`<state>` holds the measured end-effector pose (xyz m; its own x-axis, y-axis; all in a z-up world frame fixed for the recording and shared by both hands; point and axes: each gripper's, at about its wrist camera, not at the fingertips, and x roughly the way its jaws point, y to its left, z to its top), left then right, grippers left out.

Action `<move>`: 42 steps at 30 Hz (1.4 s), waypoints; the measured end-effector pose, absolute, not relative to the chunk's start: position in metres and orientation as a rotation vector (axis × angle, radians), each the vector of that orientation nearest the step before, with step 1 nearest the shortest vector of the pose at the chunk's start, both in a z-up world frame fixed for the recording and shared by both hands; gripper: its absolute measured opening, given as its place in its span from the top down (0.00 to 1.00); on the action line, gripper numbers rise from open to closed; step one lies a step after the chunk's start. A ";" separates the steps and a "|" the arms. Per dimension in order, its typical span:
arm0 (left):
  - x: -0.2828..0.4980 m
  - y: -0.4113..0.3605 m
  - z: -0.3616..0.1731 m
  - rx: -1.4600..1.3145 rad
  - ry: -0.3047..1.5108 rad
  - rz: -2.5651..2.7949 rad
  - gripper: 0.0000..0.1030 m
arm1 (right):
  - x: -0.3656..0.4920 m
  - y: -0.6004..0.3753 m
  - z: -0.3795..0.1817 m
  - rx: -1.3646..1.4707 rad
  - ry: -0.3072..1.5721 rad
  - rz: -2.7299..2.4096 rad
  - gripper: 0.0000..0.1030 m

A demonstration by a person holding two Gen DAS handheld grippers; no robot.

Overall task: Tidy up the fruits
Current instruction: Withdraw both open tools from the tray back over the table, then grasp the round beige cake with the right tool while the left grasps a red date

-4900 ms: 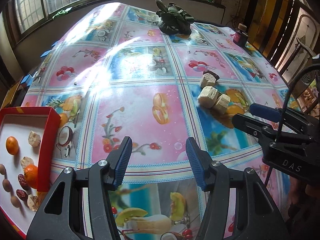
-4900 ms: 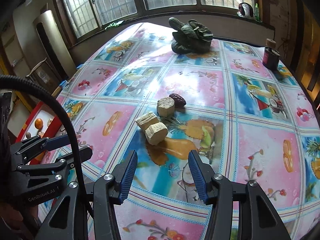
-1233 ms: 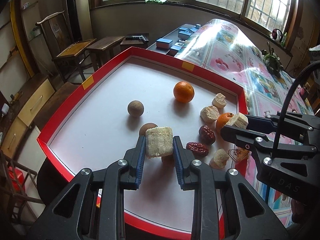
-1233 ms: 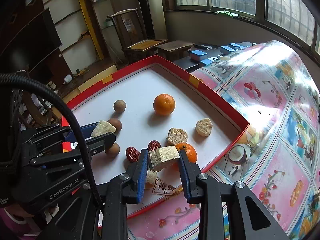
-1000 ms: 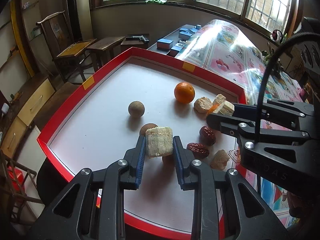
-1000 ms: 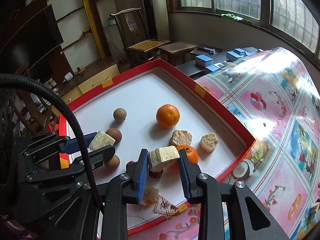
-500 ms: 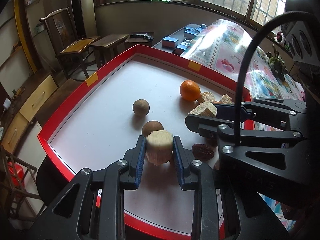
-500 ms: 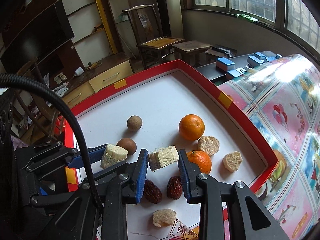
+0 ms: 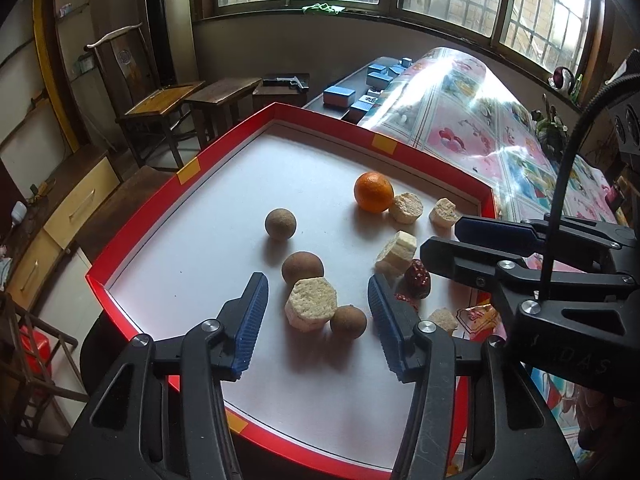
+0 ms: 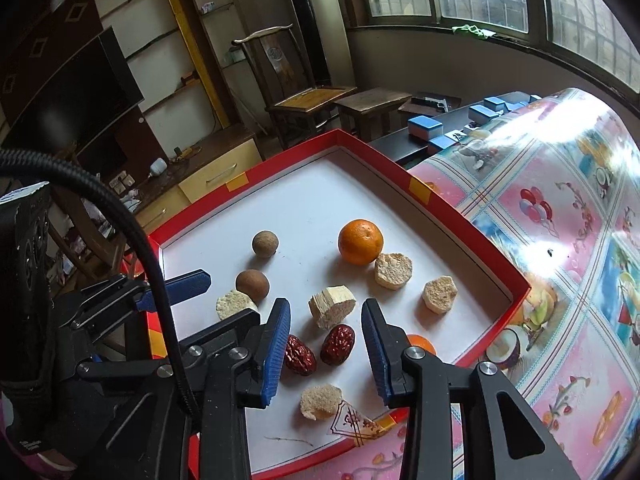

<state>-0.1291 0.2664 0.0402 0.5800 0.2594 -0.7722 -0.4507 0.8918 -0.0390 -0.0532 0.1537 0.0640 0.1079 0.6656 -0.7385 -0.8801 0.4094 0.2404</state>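
Left gripper (image 9: 316, 322): jaws opening, pads clear of the pale hexagonal chunk (image 9: 311, 309) lying on the red-rimmed tray (image 9: 224, 148) between them, a brown longan (image 9: 348, 321) touching it at 3 o'clock. Right gripper (image 10: 326, 346): jaws opening; cut sugarcane chunk (image 10: 332, 306) lies free between them at 12 o'clock, beside two red dates (image 10: 337, 344).

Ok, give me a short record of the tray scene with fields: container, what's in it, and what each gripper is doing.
container: red-walled tray with a white floor, on the fruit-print tablecloth
contents: whole orange, second orange partly hidden, three brown round fruits, two red dates, several pale cut chunks
left gripper: jaws opening, hexagonal pale chunk between them on the tray floor, pads clear of it
right gripper: jaws opening, wedge-shaped pale chunk ahead of them, not gripped
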 end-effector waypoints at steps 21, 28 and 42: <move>-0.095 0.193 0.046 -0.165 0.866 0.314 0.49 | -0.038 0.041 0.051 -0.205 0.904 0.886 0.60; -0.072 0.158 0.045 -0.150 0.877 0.242 0.49 | -0.026 -0.005 0.046 -0.174 0.914 0.770 0.59; -0.026 0.086 0.041 -0.070 0.909 0.110 0.49 | -0.002 -0.093 0.036 -0.106 0.944 0.600 0.57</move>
<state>-0.0258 0.0862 0.0413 0.6098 0.0654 -0.7899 -0.1249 0.9921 -0.0143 -0.0019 -0.0929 0.0356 0.4377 0.4367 -0.7859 -0.5264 0.8331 0.1697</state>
